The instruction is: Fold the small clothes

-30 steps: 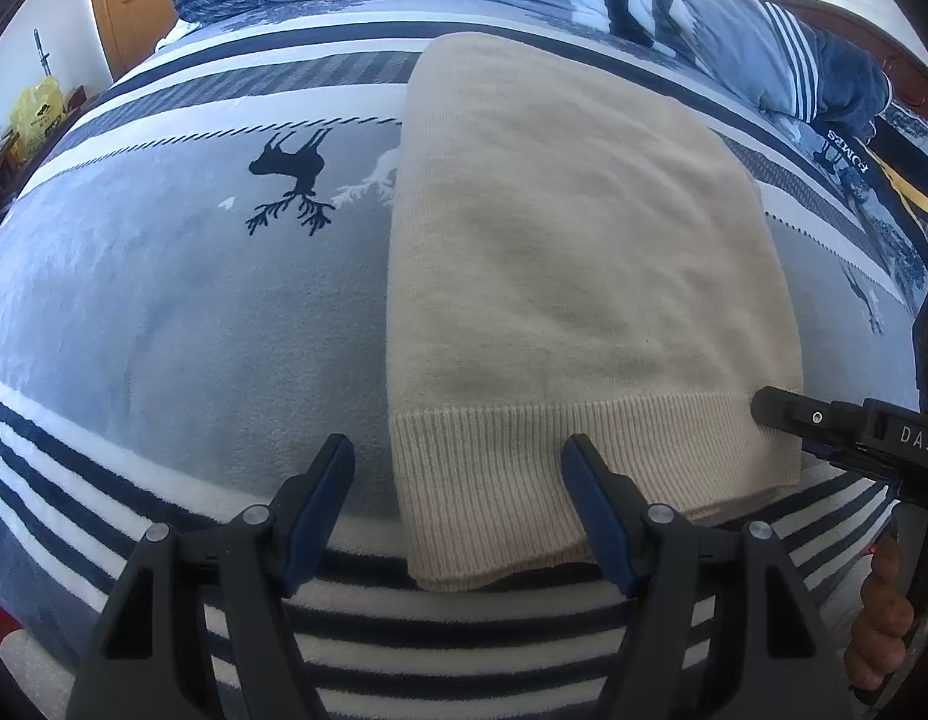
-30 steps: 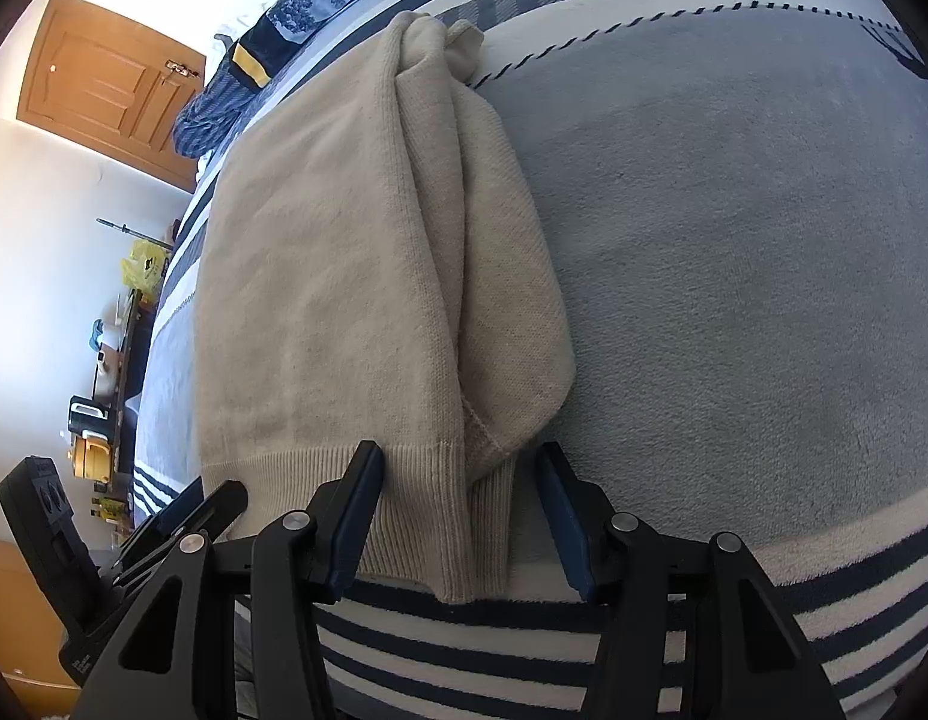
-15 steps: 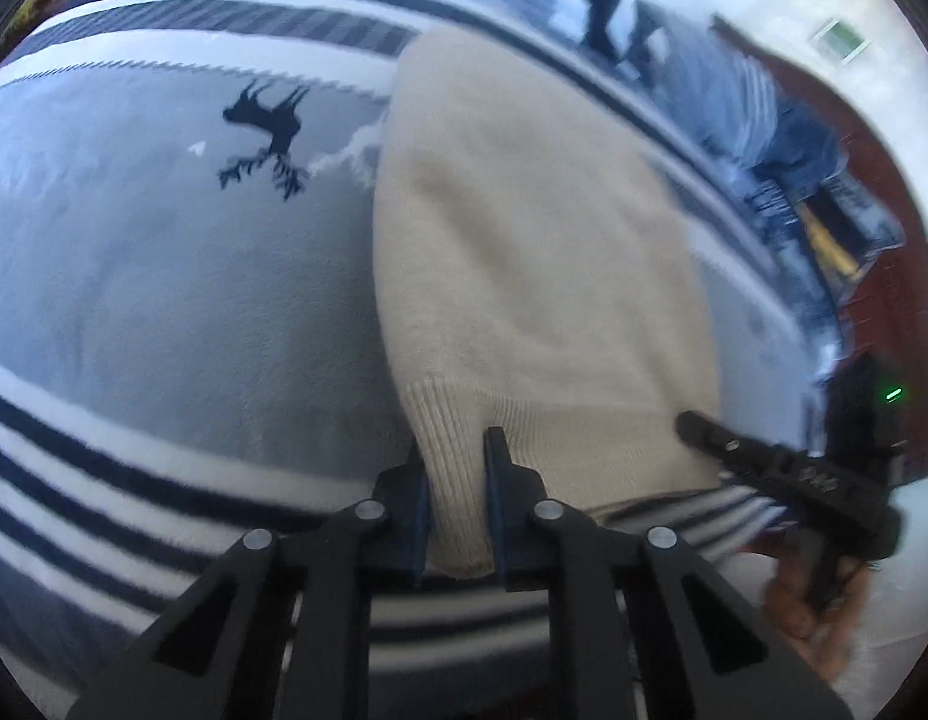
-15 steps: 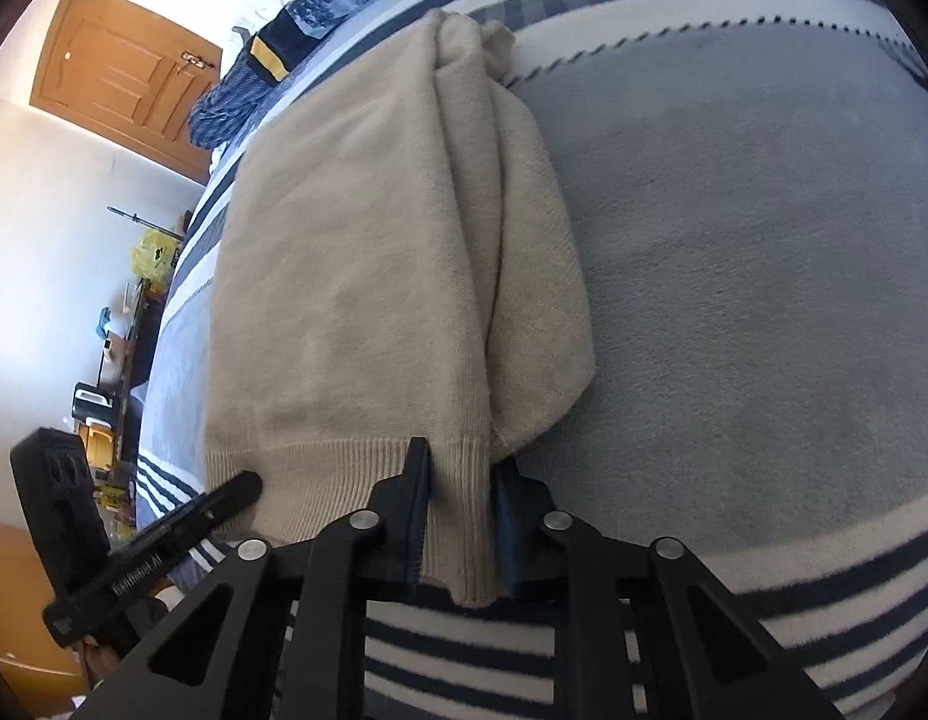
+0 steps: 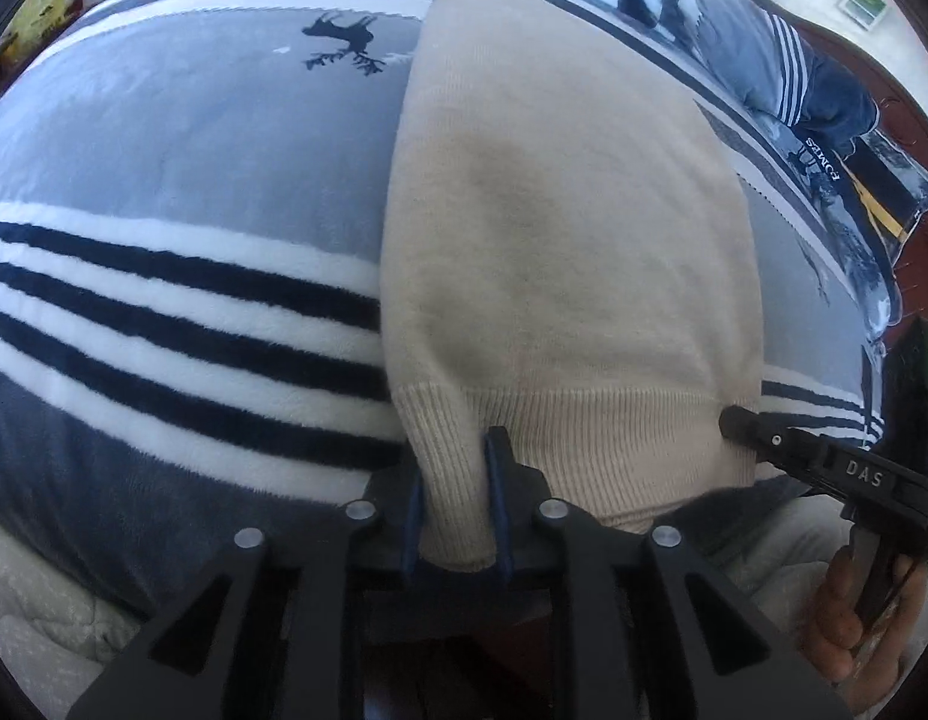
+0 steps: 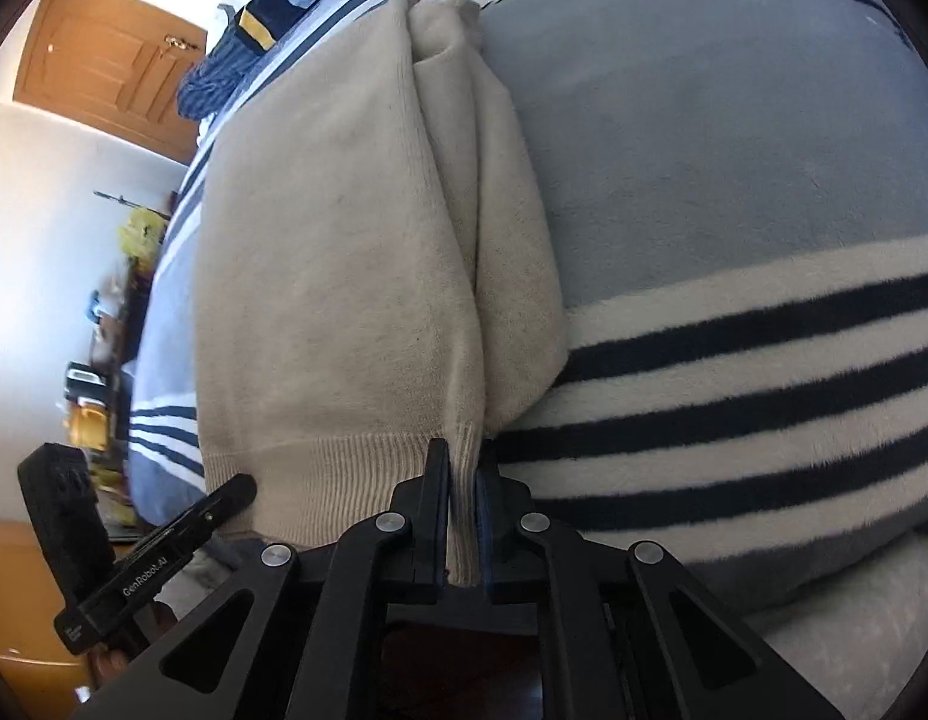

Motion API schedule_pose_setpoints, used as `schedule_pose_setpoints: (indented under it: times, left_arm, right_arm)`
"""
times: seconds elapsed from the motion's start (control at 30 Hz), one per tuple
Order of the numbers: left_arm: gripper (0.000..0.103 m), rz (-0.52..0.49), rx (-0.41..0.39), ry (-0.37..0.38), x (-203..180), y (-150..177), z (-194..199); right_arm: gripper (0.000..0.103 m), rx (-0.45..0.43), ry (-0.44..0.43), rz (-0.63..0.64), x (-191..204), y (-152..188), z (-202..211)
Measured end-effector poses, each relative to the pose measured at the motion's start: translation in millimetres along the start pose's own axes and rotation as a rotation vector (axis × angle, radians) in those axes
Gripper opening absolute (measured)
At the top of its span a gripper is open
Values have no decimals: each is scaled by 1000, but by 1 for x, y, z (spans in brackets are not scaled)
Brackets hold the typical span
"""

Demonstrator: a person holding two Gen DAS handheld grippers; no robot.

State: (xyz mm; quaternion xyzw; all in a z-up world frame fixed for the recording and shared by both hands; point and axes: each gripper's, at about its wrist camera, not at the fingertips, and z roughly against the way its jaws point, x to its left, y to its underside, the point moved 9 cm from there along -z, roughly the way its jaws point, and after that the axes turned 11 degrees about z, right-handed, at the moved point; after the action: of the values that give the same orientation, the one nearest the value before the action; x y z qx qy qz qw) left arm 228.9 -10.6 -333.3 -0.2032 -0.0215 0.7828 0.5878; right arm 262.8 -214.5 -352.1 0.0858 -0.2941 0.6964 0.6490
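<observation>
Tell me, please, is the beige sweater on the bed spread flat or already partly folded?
Partly folded. The sweater lies as a narrow panel on the blanket, with a sleeve doubled along one side and only its ribbed hem left to fold.

Sweater (image 5: pixel 560 252) on blanket (image 5: pixel 164 192); pillows (image 5: pixel 782 66) behind.

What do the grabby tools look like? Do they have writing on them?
Both are black plastic with silver rivets and blue pads inside the fingers. The left tool is marked "GenRobot.AI" along its side, and the right tool reads "DAS". A green light glows on the right one's body.
</observation>
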Motion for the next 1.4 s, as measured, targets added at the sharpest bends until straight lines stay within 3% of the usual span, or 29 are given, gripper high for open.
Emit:
schedule_pose_setpoints:
  times: [0.07,0.13,0.2,0.27,0.3,0.4,0.57,0.7,0.83,0.97,1.17,1.27,1.4]
  left_arm:
    - [45,14,-23,-25,7,5,6]
    - [65,8,-36,-61,15,15,13]
    - [76,-25,-34,-106,21,24,16]
    - [77,-50,-28,-149,26,31,16]
    - [77,-60,-24,-161,27,34,16]
    - [77,-70,-23,-181,28,37,18]
    - [78,-65,-67,-138,24,44,41]
    - [80,-85,-75,-149,22,48,47]
    - [80,-85,-191,-123,9,36,81]
    - [80,-71,-294,-88,6,42,125]
    - [82,-14,-316,-10,9,74,172]
    - [82,-35,-353,18,-1,80,202]
    - [82,-113,-447,-5,-20,81,250]
  right_arm:
    - [27,-7,20,4,0,3,1]
    - [35,-16,12,-17,-3,9,8]
    - [46,-11,25,-13,-4,18,17]
    - [73,-18,41,3,-1,26,27]
    - [77,-25,52,4,-1,30,31]
    - [79,-39,50,-13,1,44,41]
    - [79,-56,93,-23,-2,65,54]
    - [80,-72,128,-32,-16,74,65]
    - [80,-96,156,-50,-23,70,73]
    - [80,-171,207,40,4,70,98]
    - [80,-246,222,76,39,106,143]
    - [80,-244,220,88,52,123,164]
    - [80,-287,276,148,75,129,209]
